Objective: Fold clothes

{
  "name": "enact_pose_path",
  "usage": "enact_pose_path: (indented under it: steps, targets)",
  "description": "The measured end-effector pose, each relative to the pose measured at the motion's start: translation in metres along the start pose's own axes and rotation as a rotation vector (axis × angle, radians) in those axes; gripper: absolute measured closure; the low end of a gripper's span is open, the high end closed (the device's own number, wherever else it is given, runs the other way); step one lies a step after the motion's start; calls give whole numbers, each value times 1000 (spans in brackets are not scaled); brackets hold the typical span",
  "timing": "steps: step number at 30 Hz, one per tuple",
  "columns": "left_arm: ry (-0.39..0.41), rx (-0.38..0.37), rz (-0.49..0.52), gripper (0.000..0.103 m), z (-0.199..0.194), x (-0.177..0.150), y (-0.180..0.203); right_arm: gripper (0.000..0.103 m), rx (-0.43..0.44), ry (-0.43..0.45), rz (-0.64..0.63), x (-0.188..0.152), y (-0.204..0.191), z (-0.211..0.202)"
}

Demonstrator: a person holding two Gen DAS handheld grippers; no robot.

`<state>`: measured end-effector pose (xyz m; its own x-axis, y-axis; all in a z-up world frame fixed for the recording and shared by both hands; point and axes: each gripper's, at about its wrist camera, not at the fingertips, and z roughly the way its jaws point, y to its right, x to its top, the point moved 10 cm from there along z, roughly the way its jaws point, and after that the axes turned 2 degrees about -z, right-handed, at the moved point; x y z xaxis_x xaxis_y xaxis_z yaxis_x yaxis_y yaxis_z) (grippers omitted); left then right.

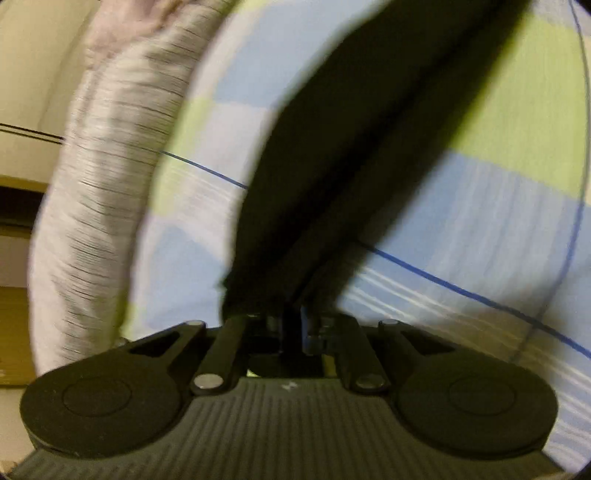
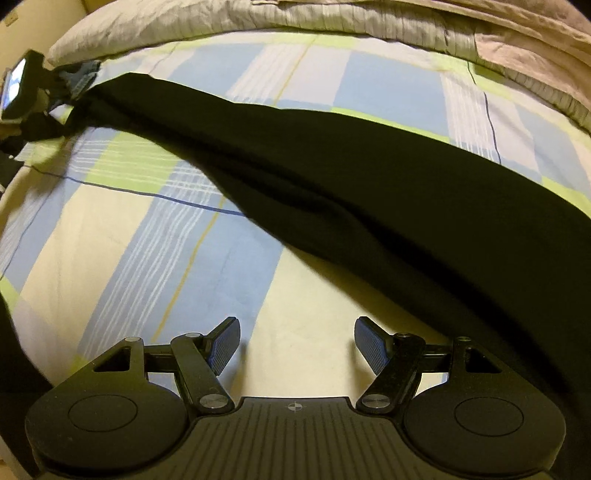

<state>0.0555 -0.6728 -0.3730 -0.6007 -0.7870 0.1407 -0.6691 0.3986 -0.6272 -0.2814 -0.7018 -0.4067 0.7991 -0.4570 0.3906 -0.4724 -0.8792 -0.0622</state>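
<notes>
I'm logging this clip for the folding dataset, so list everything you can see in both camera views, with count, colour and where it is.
black garment: one, black, stretched across the bed sheet from far left to near right, one end pinched by the left tool.
bed sheet: one, checked in blue, lime green and cream, under the garment.
grey quilt: one, pale grey, crumpled, along the far edge of the bed.
wall: cream, left edge of the left wrist view.
left tool: one, black, shut on the garment.
right tool: one, black with blue pads, open above bare sheet, holding nothing.
</notes>
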Motion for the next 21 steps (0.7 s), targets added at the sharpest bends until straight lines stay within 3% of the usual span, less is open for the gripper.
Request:
enact_pose_path:
  steps: [3,5,7,9,11,16,19,21]
  targets:
    - [53,136,-23,90,-12,21,-46,31,-3,14,15,7,4,-4]
    - [94,237,-62,77,-17,33,-80,31,-9,23,15,13,6,-6]
    - [102,302,-94,76,-18,36,-103,31,-14,25,12,17,7,-7]
    - [110,296,-102,69,-18,32,-107,31,-20,30,-3,22,8,-7]
    - [128,254,-74,57,-22,21,-88,31,-25,32,-33,24,6,-5]
    - [165,162,180,39,-10,10,-7,31,-55,29,-114,27,1,6]
    - [185,107,331,38,-4,3,41,31,-56,18,-134,27,-1,12]
    - [177,131,303,38,4,3,40,31,-56,12,-150,27,-3,15]
